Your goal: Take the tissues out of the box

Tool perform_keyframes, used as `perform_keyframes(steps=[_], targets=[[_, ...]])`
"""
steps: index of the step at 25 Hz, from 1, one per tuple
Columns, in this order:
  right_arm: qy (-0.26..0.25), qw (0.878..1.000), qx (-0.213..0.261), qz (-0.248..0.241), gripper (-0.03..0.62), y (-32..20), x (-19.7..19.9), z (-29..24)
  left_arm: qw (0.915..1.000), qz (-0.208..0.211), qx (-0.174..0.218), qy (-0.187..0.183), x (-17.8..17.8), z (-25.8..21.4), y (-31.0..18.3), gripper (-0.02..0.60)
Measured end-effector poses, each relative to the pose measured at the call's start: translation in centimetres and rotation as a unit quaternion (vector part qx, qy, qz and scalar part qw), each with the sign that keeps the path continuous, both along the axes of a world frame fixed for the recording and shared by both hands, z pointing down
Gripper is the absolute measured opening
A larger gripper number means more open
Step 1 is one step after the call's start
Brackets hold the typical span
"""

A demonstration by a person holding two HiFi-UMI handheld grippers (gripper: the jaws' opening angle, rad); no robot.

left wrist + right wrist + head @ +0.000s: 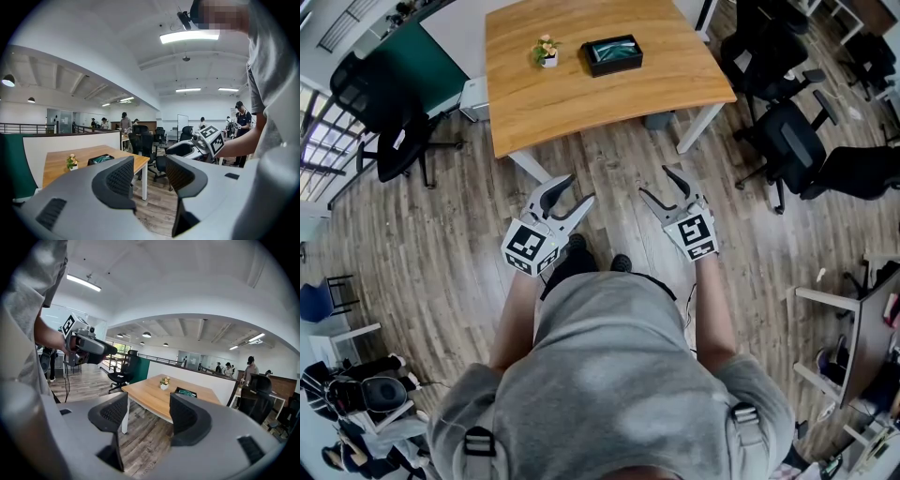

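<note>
A black tissue box (612, 53) with a teal tissue showing in its top stands at the far side of a wooden table (581, 108). It also shows small in the left gripper view as a tissue box (100, 159) and in the right gripper view as a tissue box (185, 392). Both grippers hang over the floor in front of the table, well short of the box. My left gripper (581, 187) is open and empty, and so is my right gripper (653, 181). Nothing lies between the left gripper's jaws (151, 171) or the right gripper's jaws (143, 416).
A small potted plant (546, 52) stands left of the box. Black office chairs stand to the left (398, 122) and right (787, 141) of the table. The floor is wood plank. Several people stand far off in the office.
</note>
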State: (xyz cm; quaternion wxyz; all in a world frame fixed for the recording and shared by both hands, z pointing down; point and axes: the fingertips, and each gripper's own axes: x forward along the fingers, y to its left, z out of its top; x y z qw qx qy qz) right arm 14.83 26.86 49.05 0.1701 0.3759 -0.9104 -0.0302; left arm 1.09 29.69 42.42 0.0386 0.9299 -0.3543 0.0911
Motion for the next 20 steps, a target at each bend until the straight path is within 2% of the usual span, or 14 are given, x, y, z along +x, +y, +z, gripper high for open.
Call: perform_keyframes(steps=[9, 20], targets=[[0.0, 1.0, 0.001, 0.002, 0.288, -0.9, 0.1, 0.4, 0.9999, -0.005, -0.003, -0.014, -0.7, 0.7, -0.6, 0.216], [0.007, 1.0, -0.002, 0.005, 0.287, -4.7, -2.1, 0.9, 0.9999, -0.003, -0.007, -0.006, -3.1, 1.5, -4.6, 0.218]])
